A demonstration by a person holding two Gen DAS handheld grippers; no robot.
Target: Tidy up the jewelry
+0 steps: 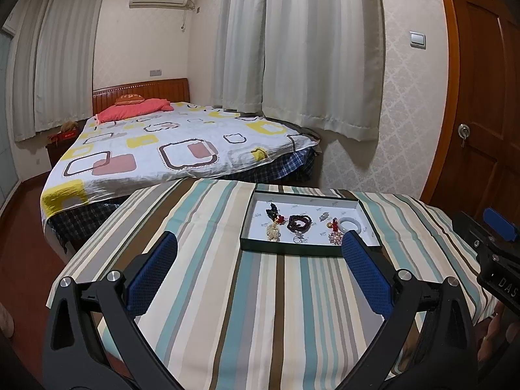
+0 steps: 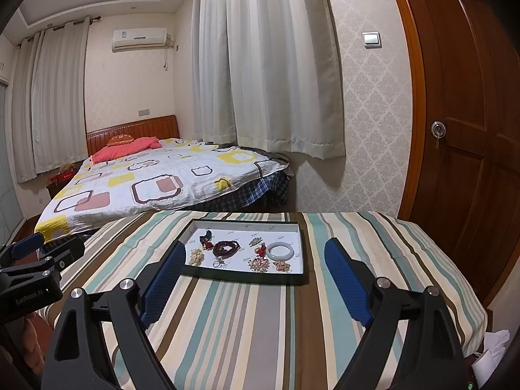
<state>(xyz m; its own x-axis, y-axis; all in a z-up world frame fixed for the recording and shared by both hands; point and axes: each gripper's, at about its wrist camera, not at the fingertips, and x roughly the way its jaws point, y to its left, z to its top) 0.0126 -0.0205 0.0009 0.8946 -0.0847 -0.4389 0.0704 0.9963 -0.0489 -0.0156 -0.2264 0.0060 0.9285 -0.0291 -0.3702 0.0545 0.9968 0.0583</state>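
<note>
A shallow dark-rimmed box (image 1: 260,247) with a white floor sits on the striped table; it also shows in the right wrist view (image 2: 247,277). In it lie a white bangle (image 2: 280,251), a dark red bead bracelet (image 2: 226,248), a pale beaded charm (image 2: 196,256), pink-gold brooches (image 2: 259,265) and other small pieces. In the left wrist view I see the bangle (image 1: 351,224) and the bead bracelet (image 1: 299,222). My left gripper (image 1: 260,243) is open and empty, just short of the box. My right gripper (image 2: 255,253) is open and empty, its fingertips flanking the box's near end.
The striped tablecloth (image 2: 253,325) covers the table, whose right edge drops off near a wooden door (image 2: 471,130). A bed (image 2: 156,182) stands beyond the table's far edge, with curtains (image 2: 276,65) behind. The right gripper's body (image 1: 494,253) shows at the left wrist view's right edge.
</note>
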